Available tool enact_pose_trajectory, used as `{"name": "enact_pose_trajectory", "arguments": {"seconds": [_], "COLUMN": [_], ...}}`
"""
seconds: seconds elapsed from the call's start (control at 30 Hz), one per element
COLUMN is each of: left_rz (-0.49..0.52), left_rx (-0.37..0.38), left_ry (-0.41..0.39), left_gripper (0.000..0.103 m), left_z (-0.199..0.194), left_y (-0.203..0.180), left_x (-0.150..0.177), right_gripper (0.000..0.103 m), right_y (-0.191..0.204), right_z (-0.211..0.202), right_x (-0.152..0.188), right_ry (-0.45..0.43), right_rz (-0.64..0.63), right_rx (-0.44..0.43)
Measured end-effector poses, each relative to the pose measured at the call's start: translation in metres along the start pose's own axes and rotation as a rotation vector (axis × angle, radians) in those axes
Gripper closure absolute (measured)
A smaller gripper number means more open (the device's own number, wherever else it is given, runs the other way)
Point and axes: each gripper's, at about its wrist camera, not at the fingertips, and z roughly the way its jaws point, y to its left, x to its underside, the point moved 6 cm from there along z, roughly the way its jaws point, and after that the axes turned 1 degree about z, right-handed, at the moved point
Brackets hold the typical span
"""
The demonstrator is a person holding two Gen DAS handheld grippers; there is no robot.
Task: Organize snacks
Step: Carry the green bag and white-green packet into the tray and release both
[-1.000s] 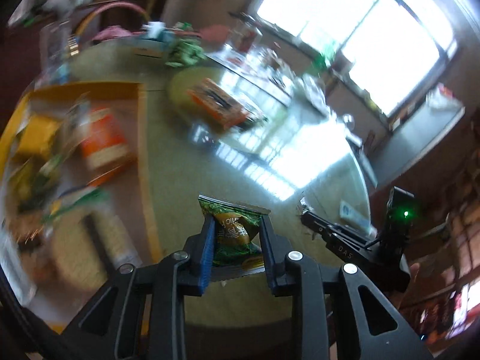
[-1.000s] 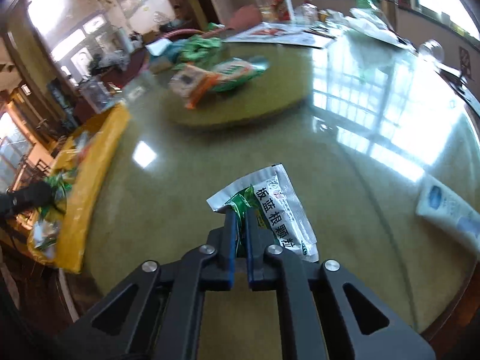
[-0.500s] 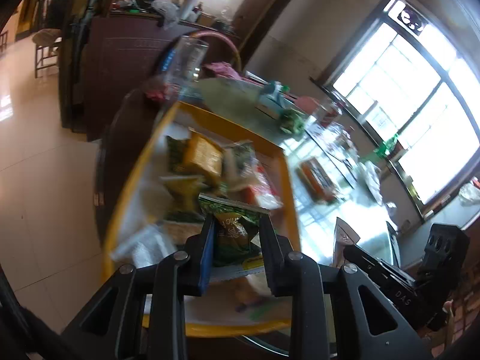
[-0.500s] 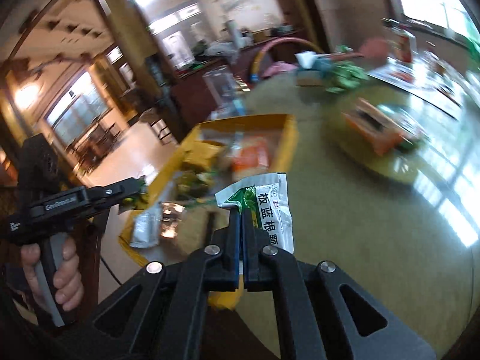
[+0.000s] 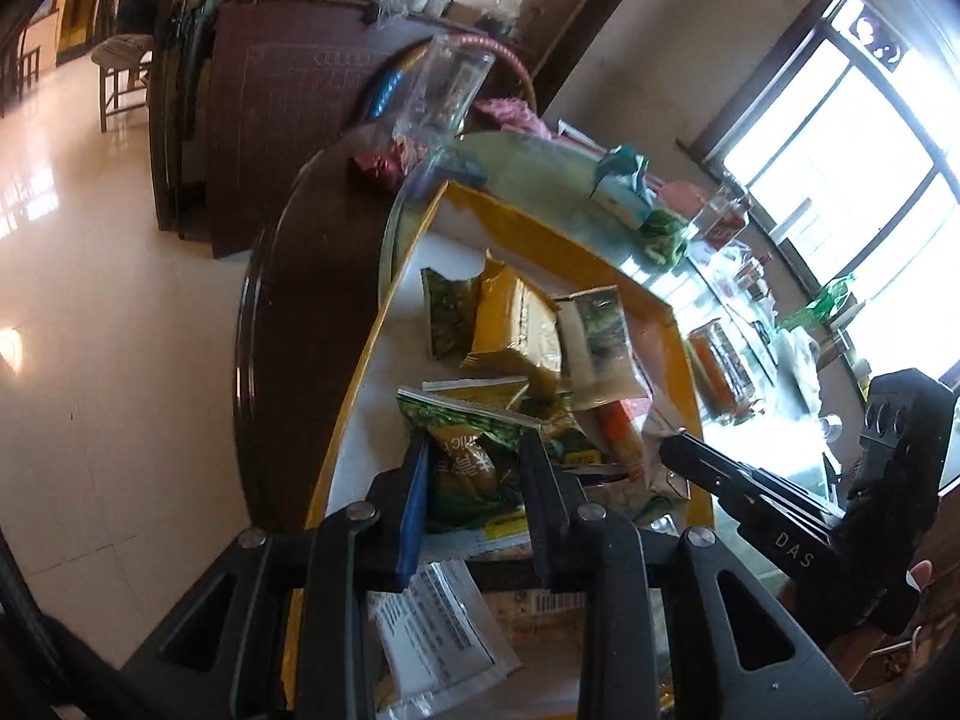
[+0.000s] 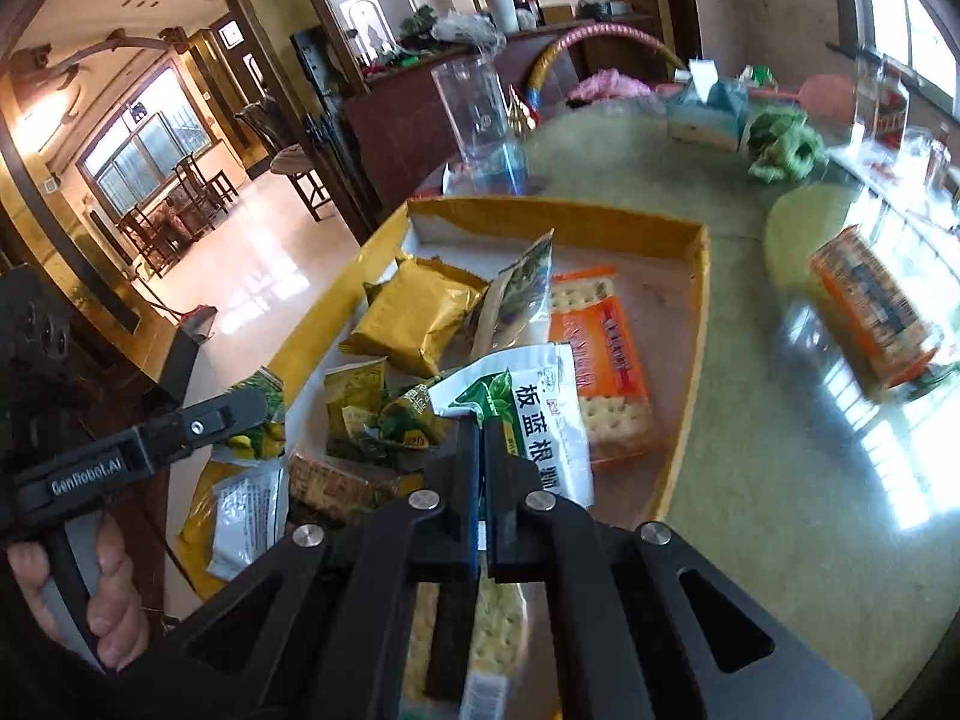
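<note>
My left gripper (image 5: 471, 468) is shut on a green snack packet (image 5: 465, 459) and holds it over the near part of the yellow tray (image 5: 360, 372). My right gripper (image 6: 483, 438) is shut on a white and green sachet (image 6: 531, 414) and holds it over the same tray (image 6: 699, 300). The tray holds several snack packets, among them a yellow pack (image 6: 414, 315) and an orange cracker pack (image 6: 600, 360). The right gripper shows at the right in the left wrist view (image 5: 678, 450). The left gripper shows at the left in the right wrist view (image 6: 240, 408).
The tray lies at the edge of a round glass-topped table (image 6: 780, 480). An orange snack pack (image 6: 876, 312) lies on the turntable at the right. A clear plastic jug (image 6: 480, 120), a tissue box (image 6: 708, 108) and green wrapping (image 6: 783, 144) stand beyond the tray.
Both grippers have swung from the middle of the table to above the yellow tray, each still holding its packet.
</note>
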Motion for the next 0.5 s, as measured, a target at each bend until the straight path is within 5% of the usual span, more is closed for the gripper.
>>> {"name": "enact_pose_trajectory", "arguments": {"seconds": [0.13, 0.23, 0.3, 0.37, 0.5], "left_rz": [0.020, 0.008, 0.005, 0.023, 0.119], "left_rx": [-0.043, -0.021, 0.002, -0.012, -0.013], "left_ry": [0.040, -0.013, -0.060, -0.106, -0.147], "left_gripper": [0.062, 0.052, 0.034, 0.033, 0.033], "left_z": [0.015, 0.000, -0.014, -0.026, -0.044], "left_y": [0.008, 0.007, 0.002, -0.007, -0.043], "left_x": [0.001, 0.000, -0.002, -0.002, 0.003], "right_gripper": [0.090, 0.080, 0.066, 0.051, 0.045], "right_y": [-0.003, -0.005, -0.006, -0.009, -0.025], "right_z": [0.007, -0.003, -0.015, -0.030, -0.062], "right_x": [0.000, -0.003, -0.005, -0.008, -0.011], "right_ry": [0.001, -0.021, -0.048, -0.082, -0.129], "right_rz": [0.050, 0.080, 0.086, 0.092, 0.110], "right_rx": [-0.024, -0.074, -0.092, -0.108, -0.102]}}
